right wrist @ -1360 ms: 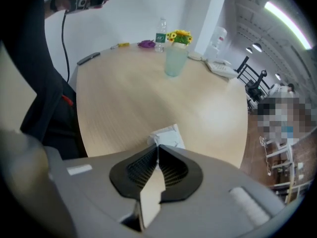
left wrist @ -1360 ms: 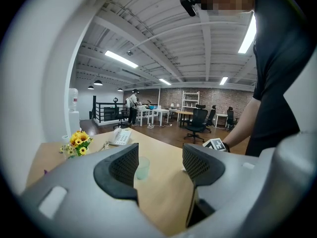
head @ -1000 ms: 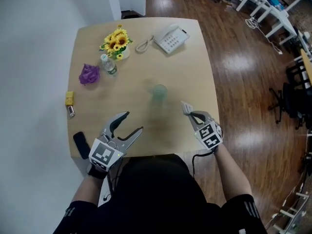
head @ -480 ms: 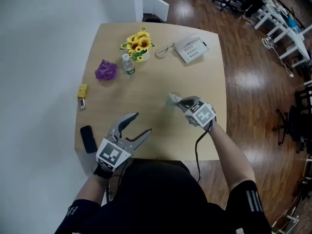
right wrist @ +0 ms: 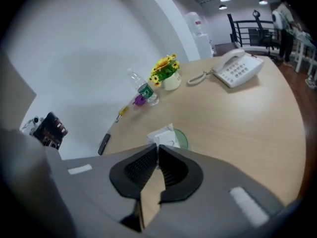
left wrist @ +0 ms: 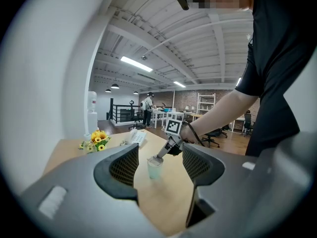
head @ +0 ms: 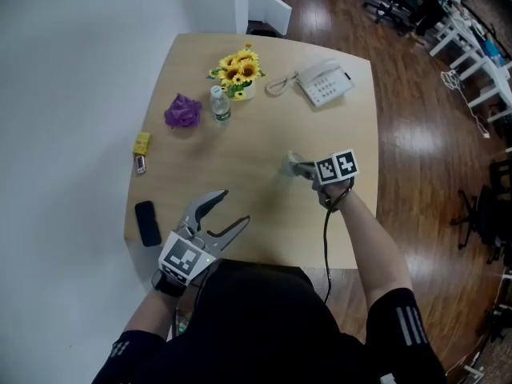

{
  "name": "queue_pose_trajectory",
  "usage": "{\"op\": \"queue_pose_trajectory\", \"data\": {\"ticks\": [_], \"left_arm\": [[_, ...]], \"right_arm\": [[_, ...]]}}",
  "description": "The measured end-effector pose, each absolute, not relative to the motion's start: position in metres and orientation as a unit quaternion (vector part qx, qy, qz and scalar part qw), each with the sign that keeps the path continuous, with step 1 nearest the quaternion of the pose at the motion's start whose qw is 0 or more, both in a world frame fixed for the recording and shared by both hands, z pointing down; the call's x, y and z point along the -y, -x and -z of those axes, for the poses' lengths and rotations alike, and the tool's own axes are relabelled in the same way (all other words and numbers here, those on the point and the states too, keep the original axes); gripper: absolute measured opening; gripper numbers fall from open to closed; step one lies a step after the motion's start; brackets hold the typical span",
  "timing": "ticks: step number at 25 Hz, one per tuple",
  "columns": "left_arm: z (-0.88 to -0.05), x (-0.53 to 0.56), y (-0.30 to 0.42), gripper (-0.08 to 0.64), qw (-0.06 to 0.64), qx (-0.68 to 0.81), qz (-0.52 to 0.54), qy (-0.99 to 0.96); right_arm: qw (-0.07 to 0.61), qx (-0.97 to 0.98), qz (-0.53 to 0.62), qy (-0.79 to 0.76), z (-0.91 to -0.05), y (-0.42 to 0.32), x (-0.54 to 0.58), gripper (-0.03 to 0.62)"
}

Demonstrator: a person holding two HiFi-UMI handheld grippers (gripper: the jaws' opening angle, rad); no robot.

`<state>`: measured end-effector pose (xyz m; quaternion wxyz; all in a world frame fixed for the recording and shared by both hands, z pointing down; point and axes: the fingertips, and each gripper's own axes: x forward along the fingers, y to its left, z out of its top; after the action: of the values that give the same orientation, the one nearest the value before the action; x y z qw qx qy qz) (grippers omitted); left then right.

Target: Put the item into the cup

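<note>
A pale green translucent cup [left wrist: 154, 169] stands on the light wooden table [head: 240, 150], mid-right of centre. My right gripper [head: 297, 166] points down at it, shut on a flat white packet [right wrist: 162, 134] whose free end sits right over the cup's rim [right wrist: 183, 139]. In the left gripper view the right gripper [left wrist: 164, 151] reaches the cup's mouth from the right. In the head view the packet [head: 289, 161] largely hides the cup. My left gripper [head: 232, 207] stands open near the table's front edge, nothing between its jaws, facing the cup.
A black phone [head: 147, 222] lies at the left front edge. Further back are a yellow block [head: 142, 141], a purple wad [head: 182, 110], a small bottle [head: 220, 105], sunflowers in a pot [head: 238, 69] and a white desk telephone [head: 324, 82].
My right gripper has carried the white packet left and forward from the table's right front to above the cup, rolling its wrist. The left gripper has stayed put.
</note>
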<state>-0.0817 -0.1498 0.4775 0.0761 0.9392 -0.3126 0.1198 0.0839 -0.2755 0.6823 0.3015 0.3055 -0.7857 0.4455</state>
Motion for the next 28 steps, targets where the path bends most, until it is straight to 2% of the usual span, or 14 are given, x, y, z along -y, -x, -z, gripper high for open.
{"op": "queue_pose_trajectory", "data": {"ticks": [7,11,14,17,24,28], "left_arm": [[-0.480,0.146,0.075,0.273,0.078,0.315,-0.125,-0.938],[-0.480,0.145,0.073,0.273,0.082,0.318,-0.128,-0.936],[-0.481,0.147,0.074,0.273,0.080,0.322,-0.129,-0.934],[-0.478,0.149,0.073,0.273,0.082,0.323,-0.125,-0.935],[-0.476,0.148,0.066,0.273,0.076,0.316,-0.120,-0.938],[-0.476,0.146,0.068,0.273,0.078,0.317,-0.124,-0.937]], "right_arm": [[0.317,0.759,-0.470,-0.321,-0.709,-0.089,0.280,0.021],[0.336,0.763,-0.447,-0.325,-0.713,-0.087,0.283,0.029],[0.342,0.780,-0.414,-0.322,-0.701,-0.083,0.288,0.073],[0.356,0.798,-0.365,-0.320,-0.684,-0.082,0.293,0.077],[0.471,0.798,-0.263,-0.269,-0.698,-0.077,0.285,0.062],[0.517,0.778,-0.254,-0.252,-0.719,-0.071,0.282,0.051]]}}
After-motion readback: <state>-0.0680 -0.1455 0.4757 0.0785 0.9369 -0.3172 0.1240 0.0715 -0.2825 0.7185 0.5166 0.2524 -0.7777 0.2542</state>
